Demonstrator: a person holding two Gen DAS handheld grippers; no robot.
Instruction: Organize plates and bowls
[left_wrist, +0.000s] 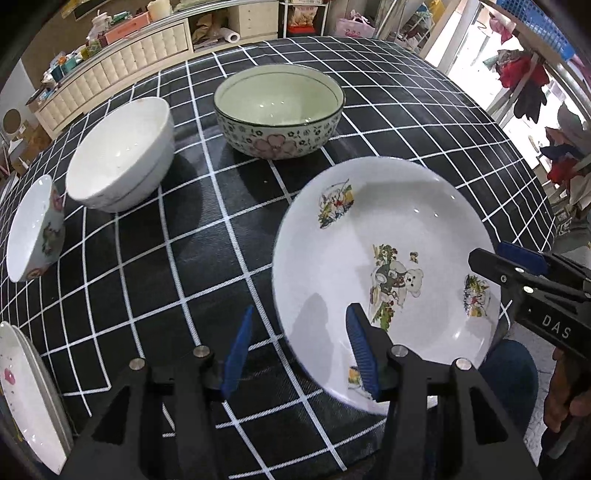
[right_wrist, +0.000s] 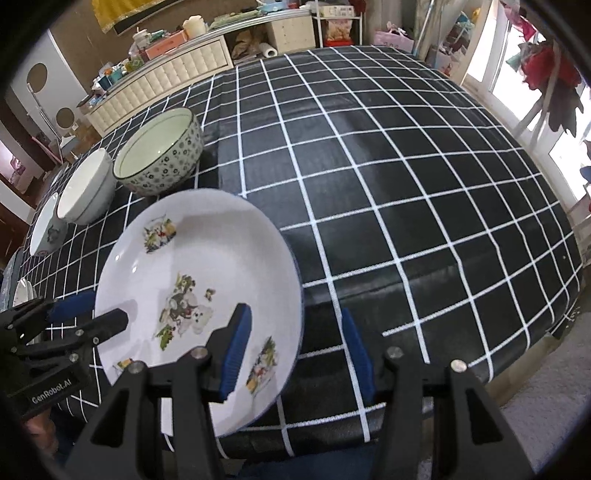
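A white plate with bear pictures (left_wrist: 384, 273) lies at the near edge of the checked table; it also shows in the right wrist view (right_wrist: 199, 280). My left gripper (left_wrist: 299, 350) is open, its right finger over the plate's near-left rim, its left finger over the cloth. My right gripper (right_wrist: 295, 354) is open, its left finger over the plate's near-right rim, its right finger off the plate. A green-lined flowered bowl (left_wrist: 279, 110), a plain white bowl (left_wrist: 122, 155) and a small flowered bowl (left_wrist: 33, 229) stand in a row behind.
A stack of white plates (left_wrist: 26, 391) lies at the near left. The black-and-white checked tablecloth (right_wrist: 406, 192) stretches to the right. A cluttered white cabinet (left_wrist: 122, 62) stands behind the table. The table's near edge (right_wrist: 369, 424) runs just under my grippers.
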